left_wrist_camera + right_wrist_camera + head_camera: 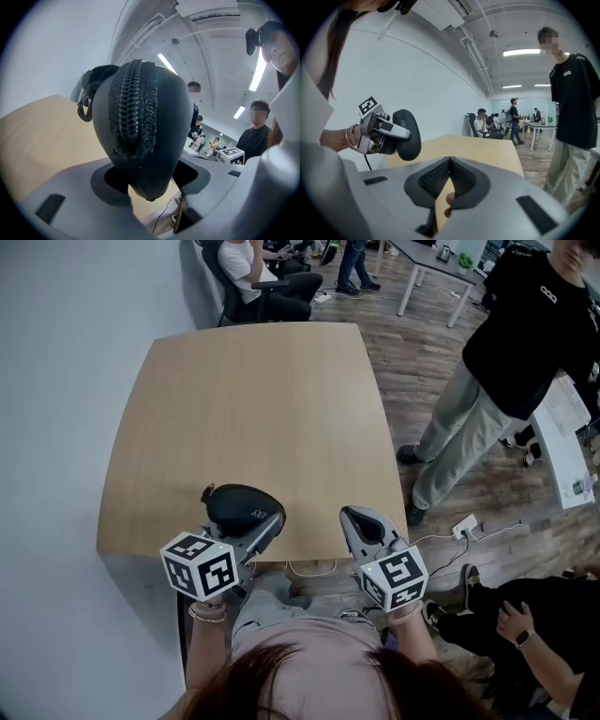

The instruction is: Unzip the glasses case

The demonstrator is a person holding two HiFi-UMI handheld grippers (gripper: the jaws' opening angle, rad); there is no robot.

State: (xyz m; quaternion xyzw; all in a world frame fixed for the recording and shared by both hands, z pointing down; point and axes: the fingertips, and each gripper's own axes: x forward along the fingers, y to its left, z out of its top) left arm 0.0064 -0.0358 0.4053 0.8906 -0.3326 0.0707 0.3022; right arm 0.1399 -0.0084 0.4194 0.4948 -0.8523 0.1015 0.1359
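**A:** So where's the black oval zip-up glasses case (246, 507)?

**B:** It's clamped in the left gripper (255, 527). The jaws are closed on its two broad sides, near its lower, narrower end. It is held in the air, clear of the light wooden table (253, 399), about over the table's near edge.

**A:** Which way does it lie?

**B:** Its long axis runs crosswise to the jaws and rises out of them. In the right gripper view it stands nearly upright, tilted a little. The edge with the black zipper (133, 103) faces back at the left gripper's camera, and the zipper runs along that axis, up the middle of the case. A small dark pull loop (86, 108) hangs at the upper end, off to the left of the zipper.

**A:** Is the zipper done up?

**B:** The stretch I can see looks closed, but I can't see all the way round.

**A:** And the other tool?

**B:** The right gripper (361, 521) is level with the left one, well apart from it on its right, and points the same way across the table. Its ridged pads meet at the tips and nothing is between them. From its camera the case shows up and to the left.

**A:** And beyond the grippers?

**B:** A pale wall (56, 381) runs along the left gripper's side. On the right gripper's side a person in a black T-shirt (525, 334) stands on a wood-plank floor (431, 371).
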